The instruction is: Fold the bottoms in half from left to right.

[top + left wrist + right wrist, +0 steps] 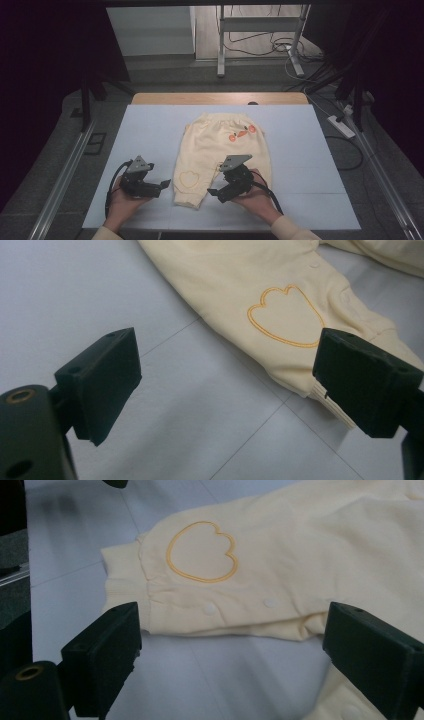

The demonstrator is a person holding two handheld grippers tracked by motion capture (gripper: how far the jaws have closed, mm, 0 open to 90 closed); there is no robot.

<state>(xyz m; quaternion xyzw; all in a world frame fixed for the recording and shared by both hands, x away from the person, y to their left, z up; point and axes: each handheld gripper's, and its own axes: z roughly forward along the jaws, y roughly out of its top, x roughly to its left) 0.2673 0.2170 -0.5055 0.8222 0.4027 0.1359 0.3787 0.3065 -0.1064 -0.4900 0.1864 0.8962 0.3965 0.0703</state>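
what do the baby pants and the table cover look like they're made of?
Baby pants: soft matte cream knit, probably cotton jersey; ribbed cuff, stitched orange heart outline, small snaps along the inseam. Table cover: smooth pale blue-grey sheet, faintly glossy, with thin seam lines; could be foam board or plastic panels, hard to tell.

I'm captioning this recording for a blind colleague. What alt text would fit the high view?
A pair of pale yellow baby trousers lies flat on a white table, waistband away from the person. The left gripper sits just left of the leg with the stitched heart, the right gripper over the other leg, both with jaws open.
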